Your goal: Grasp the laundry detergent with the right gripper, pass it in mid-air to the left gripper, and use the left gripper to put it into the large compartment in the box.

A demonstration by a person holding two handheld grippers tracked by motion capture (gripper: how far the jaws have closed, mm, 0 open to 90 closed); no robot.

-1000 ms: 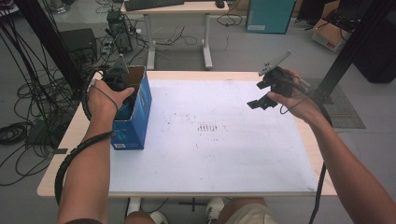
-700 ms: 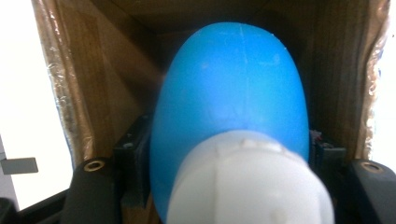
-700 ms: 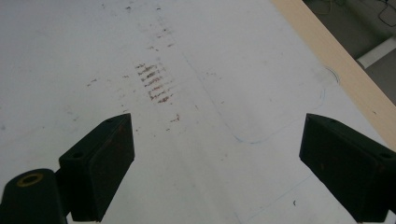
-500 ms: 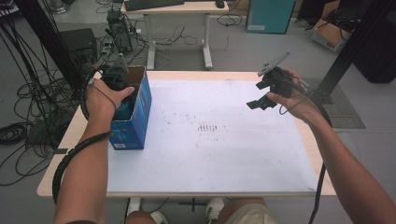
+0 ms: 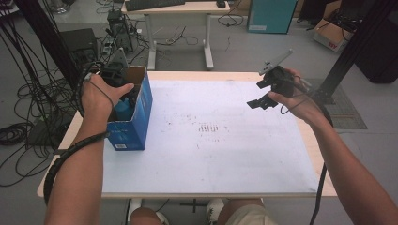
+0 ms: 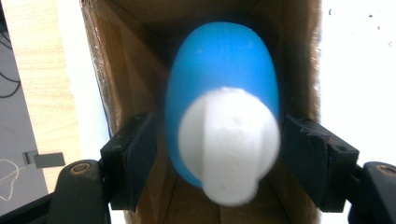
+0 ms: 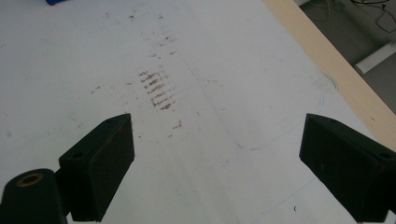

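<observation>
Table point(image 5: 234, 154): white sheet, bare but for smudges.
Box point(image 5: 136, 117): blue carton, open-topped, stood at the table's left edge.
Bottle point(image 6: 222, 93): blue, white-capped, inside the box, not yet lifted out.
Left gripper point(image 6: 219, 154): jaws bracketed the bottle; contact unclear.
Right gripper point(image 7: 215, 168): jaws apart, empty, above the sheet.

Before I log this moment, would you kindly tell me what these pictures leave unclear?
- Blue plastic bottle with white cap: blurred in the left gripper view, so contact with the left gripper is uncertain.
- Bottle's lower body: hidden in the high view by the blue cardboard box and the left hand.
- Print on the box: too small to read.
</observation>
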